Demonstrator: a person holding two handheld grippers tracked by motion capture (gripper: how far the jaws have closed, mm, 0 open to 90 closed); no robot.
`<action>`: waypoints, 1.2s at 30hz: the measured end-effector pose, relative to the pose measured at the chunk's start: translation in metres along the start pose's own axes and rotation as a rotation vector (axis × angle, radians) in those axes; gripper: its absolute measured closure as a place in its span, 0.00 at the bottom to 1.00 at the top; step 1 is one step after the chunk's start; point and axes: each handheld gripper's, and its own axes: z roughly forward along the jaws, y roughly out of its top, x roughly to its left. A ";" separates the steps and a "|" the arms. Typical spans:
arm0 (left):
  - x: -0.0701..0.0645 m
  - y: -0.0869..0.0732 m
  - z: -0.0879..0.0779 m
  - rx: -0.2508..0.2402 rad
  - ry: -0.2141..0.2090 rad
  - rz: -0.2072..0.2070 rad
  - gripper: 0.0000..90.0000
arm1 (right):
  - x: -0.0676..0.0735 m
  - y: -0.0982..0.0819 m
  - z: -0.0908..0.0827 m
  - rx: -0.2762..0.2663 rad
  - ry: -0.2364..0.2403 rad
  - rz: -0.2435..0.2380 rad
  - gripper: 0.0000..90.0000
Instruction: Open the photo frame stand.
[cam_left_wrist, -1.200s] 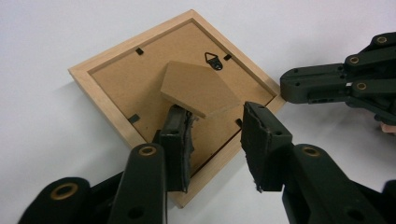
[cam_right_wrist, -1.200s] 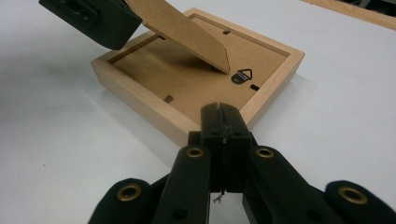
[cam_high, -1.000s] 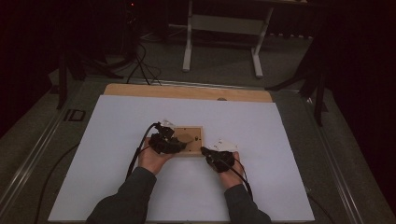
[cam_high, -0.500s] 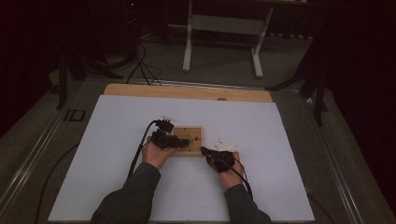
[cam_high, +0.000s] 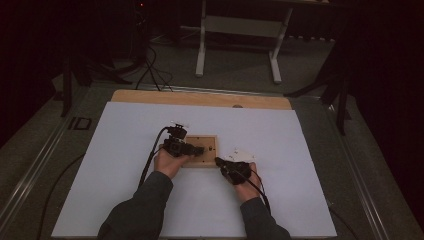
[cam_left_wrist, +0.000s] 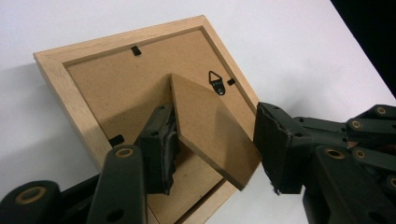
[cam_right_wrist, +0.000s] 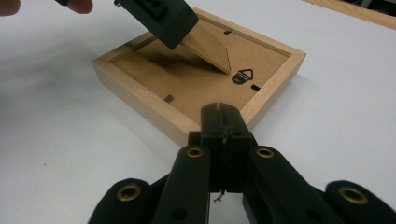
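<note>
My left gripper, jaws just opening, straddles the frame's stand flap; my right gripper, jaws together, steadies the picture frame. Released, the flap may drop flat.

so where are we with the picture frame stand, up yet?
Done: the picture frame lies face down on the white table, and its stand flap is lifted off the backing. In hand: the left gripper straddles the flap, its jaws just opening, pads apparently clear of it. The right gripper, shut on nothing, sits at the frame's edge. Left: standing the frame upright on the flap, probably.
</note>
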 end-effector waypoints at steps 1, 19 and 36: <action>0.001 0.001 0.001 0.002 -0.005 -0.011 0.57 | 0.000 0.000 0.000 0.000 0.000 0.000 1.00; -0.003 0.000 0.003 0.024 0.055 0.015 0.62 | 0.000 0.000 0.000 0.000 0.000 -0.001 0.99; -0.010 -0.013 -0.001 -0.009 0.090 0.074 0.62 | 0.004 0.007 -0.004 0.015 0.036 -0.046 0.83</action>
